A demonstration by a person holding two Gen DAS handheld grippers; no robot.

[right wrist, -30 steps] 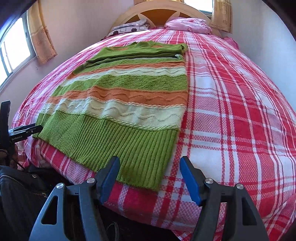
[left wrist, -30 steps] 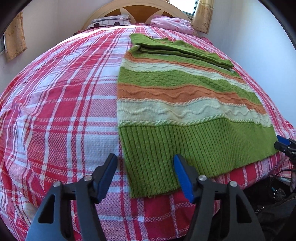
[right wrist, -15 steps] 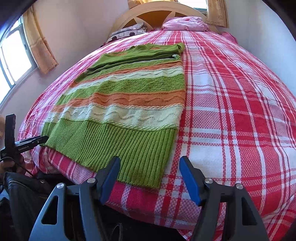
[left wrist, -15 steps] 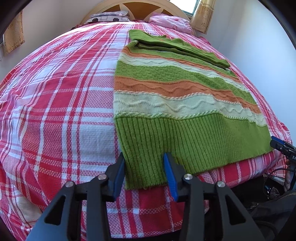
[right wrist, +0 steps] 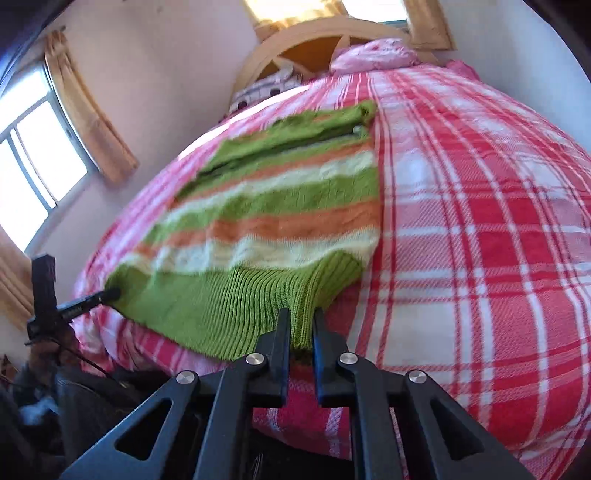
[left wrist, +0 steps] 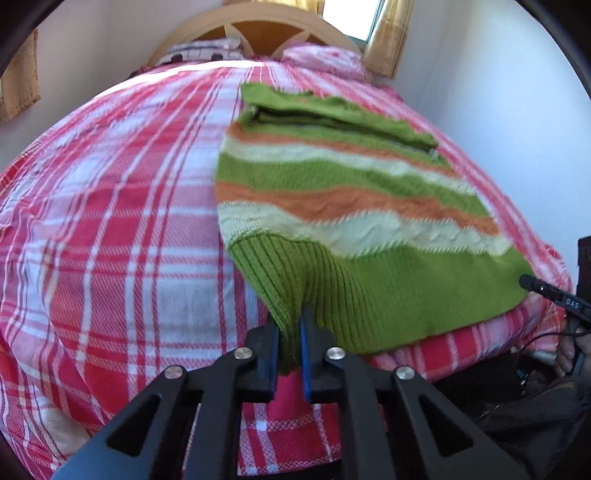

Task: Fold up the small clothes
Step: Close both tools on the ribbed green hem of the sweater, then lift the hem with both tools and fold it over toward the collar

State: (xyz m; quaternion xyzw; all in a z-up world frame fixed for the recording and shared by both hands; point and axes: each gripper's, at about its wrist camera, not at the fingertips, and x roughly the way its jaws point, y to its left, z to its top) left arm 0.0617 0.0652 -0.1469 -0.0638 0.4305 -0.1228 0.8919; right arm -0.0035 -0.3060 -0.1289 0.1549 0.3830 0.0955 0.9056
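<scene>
One sweater [left wrist: 354, 206] lies on the bed [left wrist: 110, 221]; two pillows [left wrist: 321, 59] beside one headboard [left wrist: 258, 26]; two grippers [left wrist: 290, 332].

A bed is covered by a red, pink and white plaid sheet [left wrist: 110, 229], kinda rumpled near the edge. A curved wooden headboard [left wrist: 258, 31] is seen at the far end, with a pink pillow [right wrist: 373, 55] and a patterned one [left wrist: 201, 50] propped against it. Yellowish curtains [right wrist: 88, 110] are hung by the windows.

I am working in a home bedroom: a bed [left wrist: 110, 206] with plaid sheet, wooden headboard [left wrist: 255, 33], pillows [left wrist: 325, 59], curtained window [right wrist: 40, 166].
</scene>
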